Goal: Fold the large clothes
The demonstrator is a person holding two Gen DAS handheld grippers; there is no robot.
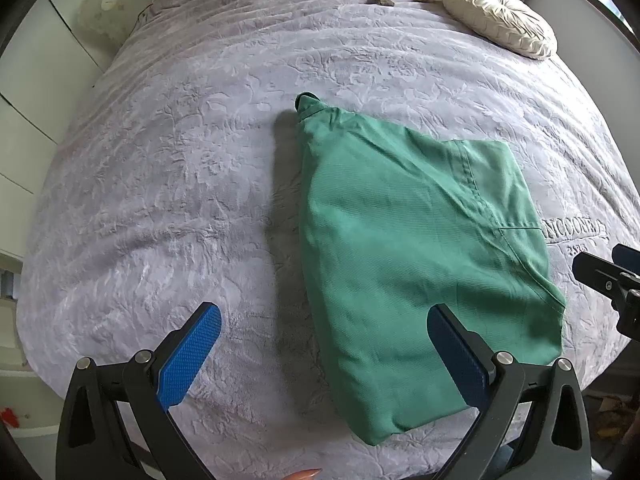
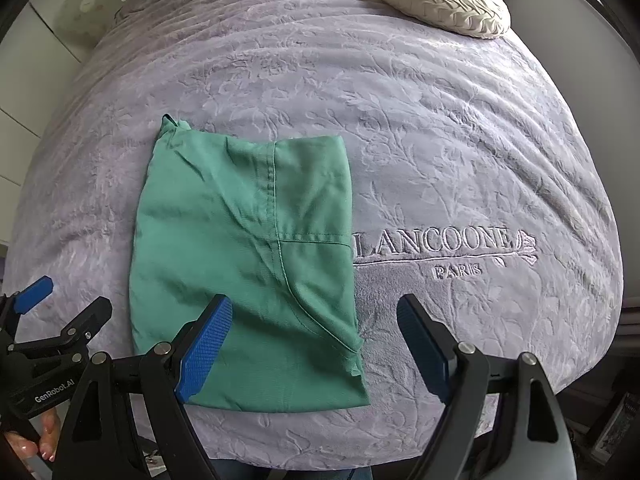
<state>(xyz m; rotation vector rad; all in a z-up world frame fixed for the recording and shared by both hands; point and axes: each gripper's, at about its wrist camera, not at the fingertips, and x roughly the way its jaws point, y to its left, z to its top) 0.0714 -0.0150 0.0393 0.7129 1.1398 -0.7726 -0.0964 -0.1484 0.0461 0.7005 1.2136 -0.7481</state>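
"LANCOONE PARIS" embroidery (image 2: 440,250) beside green garment (image 2: 244,264)

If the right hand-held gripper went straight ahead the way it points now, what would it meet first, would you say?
Probably the near right edge of the folded green cotton garment, which lies between the open blue pads of the right hand-held gripper, or the lilac embossed bedspread beside it; depth is unclear.

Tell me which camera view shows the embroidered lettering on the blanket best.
The right wrist view: the embroidered lettering reads LANCOONE PARIS in full, beside the folded green garment. In the left wrist view the lettering sits at the distorted edge, its start hidden by the garment.
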